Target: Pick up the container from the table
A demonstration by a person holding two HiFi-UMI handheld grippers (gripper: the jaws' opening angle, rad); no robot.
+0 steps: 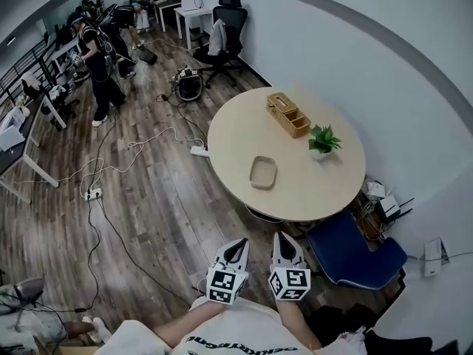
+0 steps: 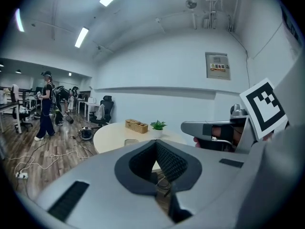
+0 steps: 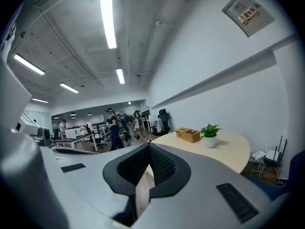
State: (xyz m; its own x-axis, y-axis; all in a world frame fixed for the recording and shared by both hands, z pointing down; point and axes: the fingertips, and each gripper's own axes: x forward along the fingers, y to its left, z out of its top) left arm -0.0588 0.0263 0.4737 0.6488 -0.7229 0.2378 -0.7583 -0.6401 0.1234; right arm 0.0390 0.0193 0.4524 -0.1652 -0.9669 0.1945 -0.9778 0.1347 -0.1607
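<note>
**Item:** container (image 1: 263,171). A shallow tray with rounded corners, pale tan, and empty so far as could be seen.

**Location:** it lay flat on the round desk (image 1: 236,135), toward the near edge, touching nothing else.

**Also on the desk:**
- A wooden organiser box (image 1: 288,115) sat at the far side.
- A potted plant (image 1: 322,140) sat toward the right edge.
- Both stood well apart from the container.

**Left gripper** (image 1: 239,242): the fingers were pressed together tip to tip with nothing between them. It was held close to the person's body, well short of the desk.

**Right gripper** (image 1: 283,237): its fingers were likewise closed and empty, and it was held just beside the left.

**Handling, as judged:**
- The container was probably light, stiff and thin-walled, with a smooth surface that might slip.
- The low rim offered the only purchase, with one finger inside and one outside the near wall.
- The fingers would need spreading first.
- A pinch at one edge could let the far end droop, so a firm, level lift was advisable.

**Status:** the pick-up had not begun.
</note>
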